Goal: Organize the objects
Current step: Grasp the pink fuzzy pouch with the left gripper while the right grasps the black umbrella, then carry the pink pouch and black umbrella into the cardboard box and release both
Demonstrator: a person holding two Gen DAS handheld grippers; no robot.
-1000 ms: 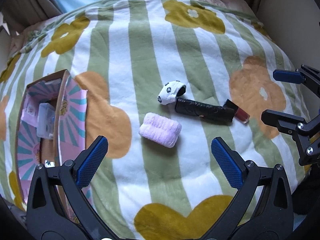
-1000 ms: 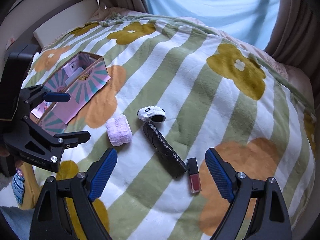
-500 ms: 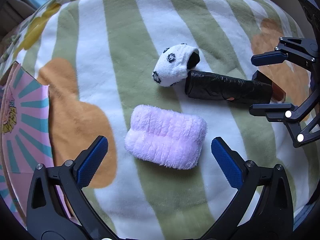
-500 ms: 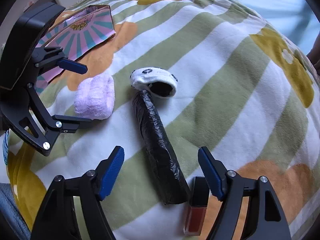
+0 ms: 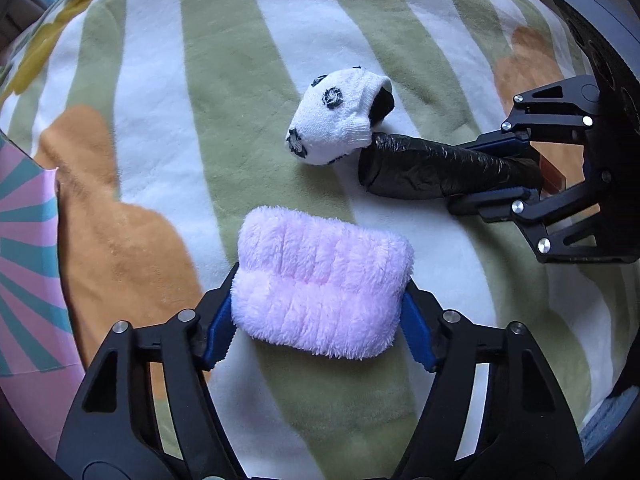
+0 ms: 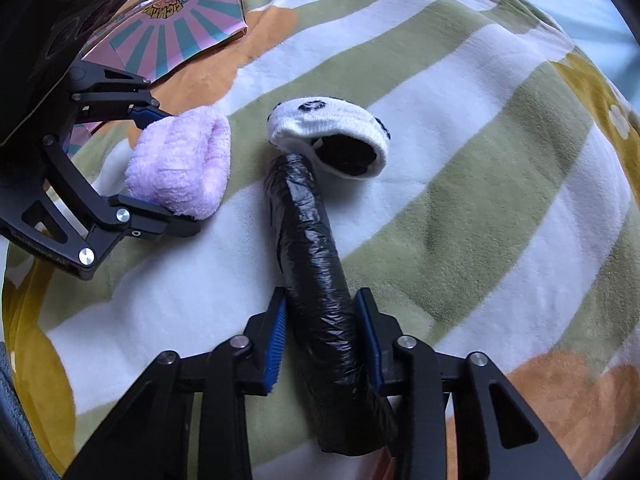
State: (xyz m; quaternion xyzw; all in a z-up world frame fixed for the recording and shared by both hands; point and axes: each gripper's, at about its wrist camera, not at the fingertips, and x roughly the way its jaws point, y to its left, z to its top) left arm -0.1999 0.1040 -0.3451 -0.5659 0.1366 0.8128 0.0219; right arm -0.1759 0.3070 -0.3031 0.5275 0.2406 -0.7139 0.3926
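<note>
While nothing new is seen boxed yet, the pink fluffy roll [image 5: 320, 280] is clamped by the left hand-held gripper [image 5: 318, 322] and the black wrapped roll [image 6: 316, 280] by the right hand-held gripper [image 6: 324, 334], both on the bed blanket [image 6: 460, 208]; beyond, the panda sock [image 6: 332, 132] lies untouched, the patterned box [image 6: 180, 36] farthest.

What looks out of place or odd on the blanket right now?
Nothing is spilled or damaged. One oddity: the panda-print sock lies bunched with its open cuff against the end of the black plastic-wrapped roll, touching it.
</note>
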